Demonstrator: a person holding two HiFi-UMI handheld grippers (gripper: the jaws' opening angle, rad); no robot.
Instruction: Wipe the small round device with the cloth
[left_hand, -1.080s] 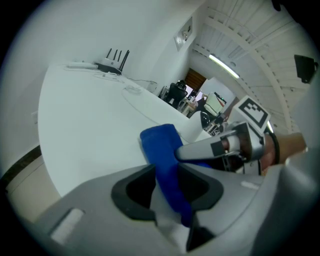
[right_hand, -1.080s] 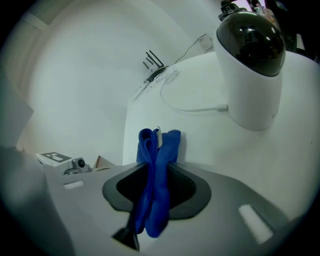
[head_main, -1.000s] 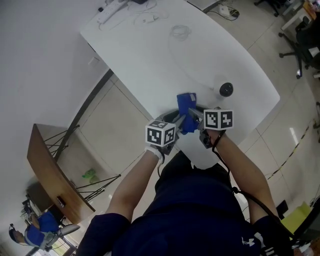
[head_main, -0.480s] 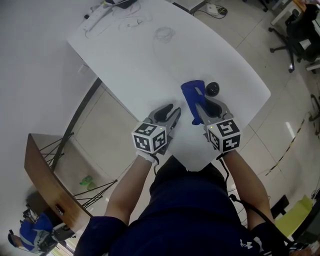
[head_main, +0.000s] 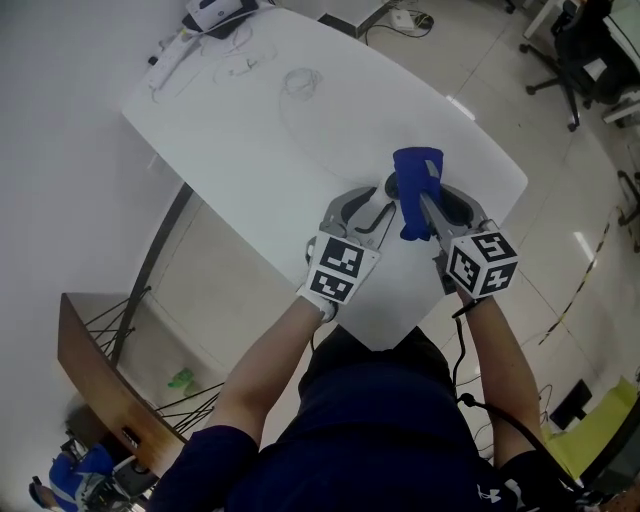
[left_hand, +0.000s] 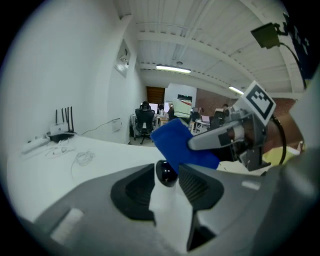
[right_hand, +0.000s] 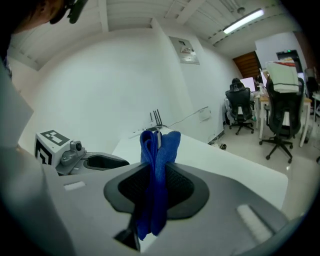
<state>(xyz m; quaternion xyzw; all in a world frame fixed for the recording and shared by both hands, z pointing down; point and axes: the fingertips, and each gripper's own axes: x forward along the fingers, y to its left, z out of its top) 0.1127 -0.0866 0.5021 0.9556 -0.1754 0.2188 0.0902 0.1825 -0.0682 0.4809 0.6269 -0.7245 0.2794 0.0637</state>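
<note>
The blue cloth (right_hand: 159, 145) is pinched in the right gripper (head_main: 425, 205). The left gripper's (head_main: 368, 212) jaws, just eased wider, are spread either side of the small round device (left_hand: 166, 173) on the table (head_main: 250, 130); it should be steadied, then wiped.

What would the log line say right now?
left gripper: open, device at its tips | right gripper: shut on cloth | cloth: by device, contact unclear

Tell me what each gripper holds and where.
Right gripper pinches the folded blue cloth mid-length. Left gripper holds nothing; its jaws, just opening, stand apart near the black round device.
</note>
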